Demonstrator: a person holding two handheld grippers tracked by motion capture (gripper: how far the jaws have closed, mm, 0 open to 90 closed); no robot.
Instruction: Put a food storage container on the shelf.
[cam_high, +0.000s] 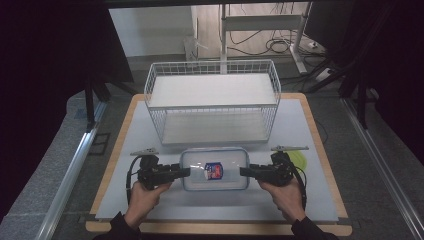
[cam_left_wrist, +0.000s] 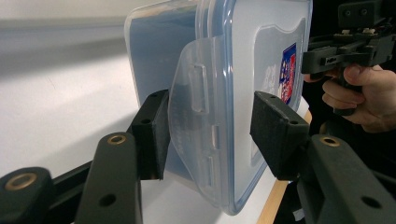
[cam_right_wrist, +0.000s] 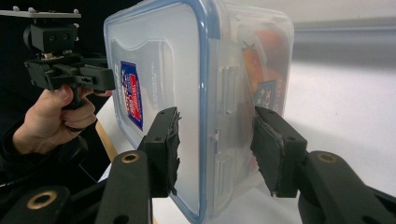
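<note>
Centrally on the near half of the tabletop (cam_high: 300, 200) lies a clear box (cam_high: 215, 169) with a blue-rimmed lid and a red and blue label on top. Its far long edge sits just in front of the wire rack (cam_high: 212, 102), with only a narrow strip of bare surface between them. Open room lies toward the person, a wide band up to the wooden front edge, and to both sides out to the tabletop's left and right borders.

From the left, the left gripper (cam_high: 184, 172) has its fingers (cam_left_wrist: 150, 135) straddling the box's short end, one on the base side, one over the lid, with the end latch flap between them. The lid-side finger seems to stand slightly off the lid, so I cannot tell whether they pinch. From the right, the right gripper (cam_high: 246, 171) does the same, its fingers (cam_right_wrist: 163, 149) set either side of the opposite end, close to lid and base; a firm pinch cannot be told either.

Inside the box, the right gripper view shows something orange through the wall, too blurred to name. The rack's two shelves hold nothing. A yellow-green disc (cam_high: 299, 159) lies just behind the right gripper.
</note>
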